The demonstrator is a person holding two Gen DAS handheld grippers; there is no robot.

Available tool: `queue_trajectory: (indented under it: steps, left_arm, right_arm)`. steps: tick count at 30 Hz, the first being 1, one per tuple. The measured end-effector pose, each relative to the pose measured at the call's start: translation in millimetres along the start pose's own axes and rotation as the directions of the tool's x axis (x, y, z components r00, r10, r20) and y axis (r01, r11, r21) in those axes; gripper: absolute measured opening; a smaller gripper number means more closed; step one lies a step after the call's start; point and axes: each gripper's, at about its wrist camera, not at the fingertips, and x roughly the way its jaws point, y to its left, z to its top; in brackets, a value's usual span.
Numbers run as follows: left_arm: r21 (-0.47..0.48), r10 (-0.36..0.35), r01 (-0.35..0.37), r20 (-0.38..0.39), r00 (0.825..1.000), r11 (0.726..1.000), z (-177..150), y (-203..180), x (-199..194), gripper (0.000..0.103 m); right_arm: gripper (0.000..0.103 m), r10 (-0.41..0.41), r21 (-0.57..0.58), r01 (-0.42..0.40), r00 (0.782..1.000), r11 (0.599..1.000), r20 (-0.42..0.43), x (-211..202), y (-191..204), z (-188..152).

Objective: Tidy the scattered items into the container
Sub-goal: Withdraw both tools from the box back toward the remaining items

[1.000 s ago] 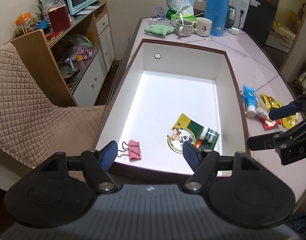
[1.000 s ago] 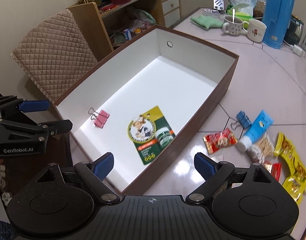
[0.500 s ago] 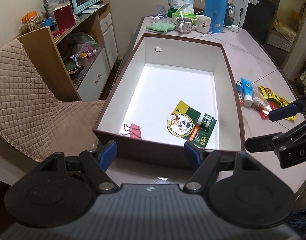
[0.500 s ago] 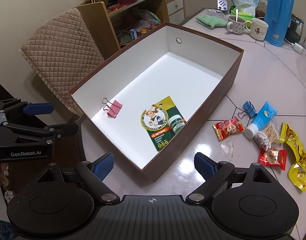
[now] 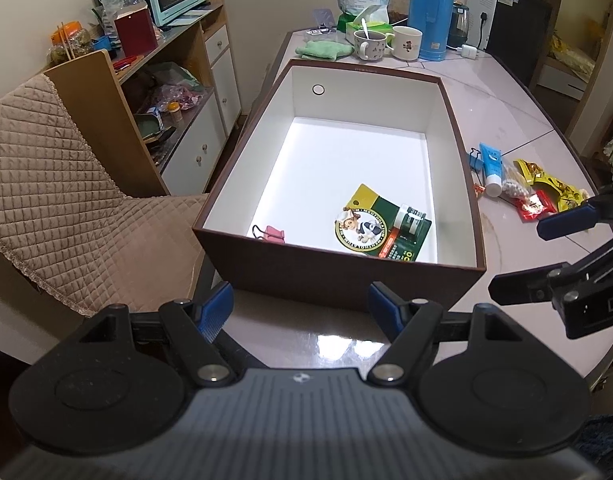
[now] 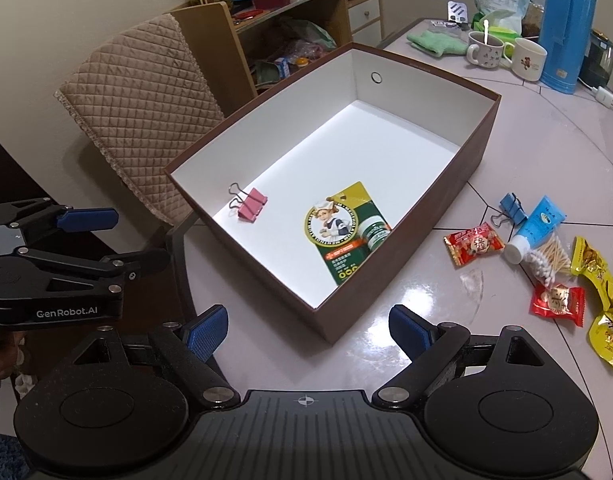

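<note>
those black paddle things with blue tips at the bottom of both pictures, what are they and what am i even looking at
They are hand-held grippers, one in each of a person's hands, with no robot arm. Each carries a fisheye camera looking along its two blue-padded fingers. One picture comes from the left gripper, the other from the right gripper; each also catches the other at its edge. Both are open and hold nothing.

On the glossy pale table stands a brown cardboard box with a white inside. In it lie a pink binder clip and a green and yellow carded ointment pack. Beside the box, on the table, lie a blue binder clip, a blue tube with a white cap, a bundle of cotton swabs, red snack packets and yellow snack packets.
</note>
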Motion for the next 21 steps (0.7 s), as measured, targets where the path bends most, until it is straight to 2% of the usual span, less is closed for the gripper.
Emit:
queue_trajectory:
  steps: [12,21]
  left_arm:
    - [-0.003,0.024,-0.024,0.004,1.000,1.000,-6.8,-18.8,-10.8,0.072]
    - [0.030,-0.013,0.013,0.009,1.000,0.999,2.5,-71.2,-8.1,0.072]
  right_arm:
    - [0.090,0.018,-0.002,-0.018,1.000,1.000,0.020,-13.6,-16.2,-13.6]
    - [0.090,-0.004,0.093,-0.004,0.996,0.996,0.085,-48.0,-74.6,-36.1]
